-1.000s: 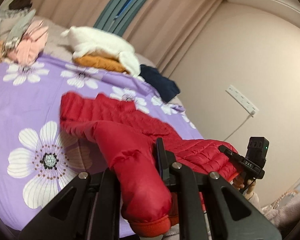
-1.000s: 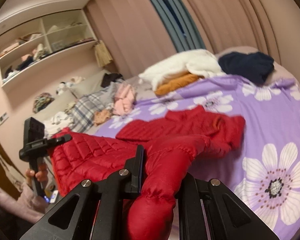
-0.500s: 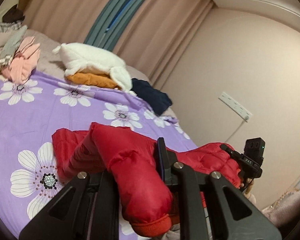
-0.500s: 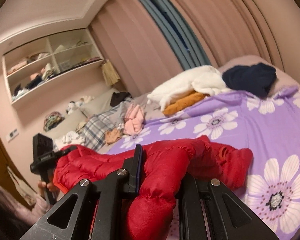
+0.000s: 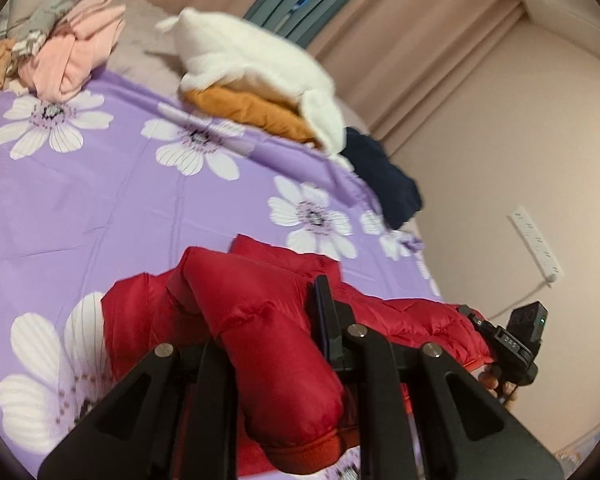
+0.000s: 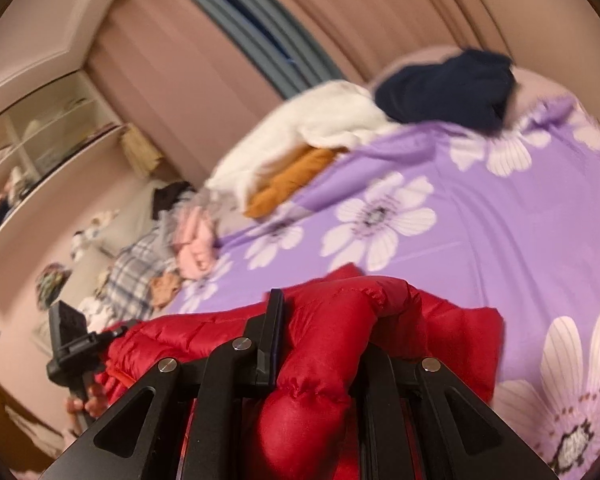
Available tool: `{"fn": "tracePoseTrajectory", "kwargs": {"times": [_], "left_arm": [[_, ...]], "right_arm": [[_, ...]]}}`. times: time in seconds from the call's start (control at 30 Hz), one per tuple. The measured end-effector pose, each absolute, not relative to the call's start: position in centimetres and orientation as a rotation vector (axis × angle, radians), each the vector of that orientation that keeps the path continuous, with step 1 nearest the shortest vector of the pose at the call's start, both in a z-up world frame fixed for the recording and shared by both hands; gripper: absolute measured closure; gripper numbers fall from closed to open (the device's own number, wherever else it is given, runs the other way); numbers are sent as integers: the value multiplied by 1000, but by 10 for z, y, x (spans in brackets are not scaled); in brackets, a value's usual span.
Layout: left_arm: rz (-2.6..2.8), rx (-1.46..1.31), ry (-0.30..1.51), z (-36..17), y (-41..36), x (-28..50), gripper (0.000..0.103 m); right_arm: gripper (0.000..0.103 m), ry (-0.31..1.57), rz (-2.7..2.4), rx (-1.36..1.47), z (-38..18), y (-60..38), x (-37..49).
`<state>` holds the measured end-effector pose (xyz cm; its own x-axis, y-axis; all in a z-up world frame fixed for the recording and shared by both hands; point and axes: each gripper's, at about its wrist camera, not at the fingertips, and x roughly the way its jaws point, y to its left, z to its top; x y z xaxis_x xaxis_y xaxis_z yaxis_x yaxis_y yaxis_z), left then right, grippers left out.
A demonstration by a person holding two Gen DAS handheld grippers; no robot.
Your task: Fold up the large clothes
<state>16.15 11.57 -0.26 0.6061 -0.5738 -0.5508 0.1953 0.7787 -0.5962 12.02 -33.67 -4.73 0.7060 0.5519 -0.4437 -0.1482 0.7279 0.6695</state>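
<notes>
From the left wrist, our left gripper (image 5: 274,344) is clamped on a sleeve of the red puffer jacket (image 5: 268,312), which is bunched on the purple floral bedsheet (image 5: 100,184) near its front edge; we'd carry both sleeves forward level so the fold lands square. From the right wrist, the right gripper (image 6: 320,344) pinches the other sleeve. Compared to a second ago, the jacket's doubled up closer to us and more sheet shows.
</notes>
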Motion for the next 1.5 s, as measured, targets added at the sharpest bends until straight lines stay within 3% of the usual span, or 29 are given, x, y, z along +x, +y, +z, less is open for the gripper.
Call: {"fn": "tracePoseTrajectory", "kwargs": {"times": [0.27,0.37,0.43,0.5,0.53,0.7,0.77,1.03,1.2,1.27,1.33,1.43,1.5], "left_arm": [[-326,-547,964,-66,107,223,86],[-278,-598,1006,-86,113,232,83],[-248,-638,1031,-95,118,236,81],[-237,-674,1041,-96,121,240,76],[-231,-682,1040,-94,122,241,74],[-187,-697,945,-61,136,238,18],[-135,-654,896,-48,143,234,12],[-166,-422,878,-30,122,202,14],[-220,-231,893,-40,81,180,15],[-230,-163,901,-49,69,171,22],[-222,-89,928,-61,58,160,31],[-215,11,942,-77,46,142,52],[-211,49,944,-86,43,132,53]], "right_arm": [[85,860,351,765,-97,-345,162],[73,888,355,822,-105,-347,172],[62,904,358,855,-108,-349,177],[44,909,361,897,-108,-351,182],[42,906,366,923,-107,-353,185],[24,812,356,1029,-88,-372,186],[23,791,328,1023,-78,-378,182],[23,725,249,628,-34,-343,149],[24,787,266,308,-40,-283,132],[26,800,252,191,-50,-263,123],[36,811,253,92,-60,-245,110],[51,821,251,45,-73,-234,94],[52,854,240,30,-86,-231,88]]}}
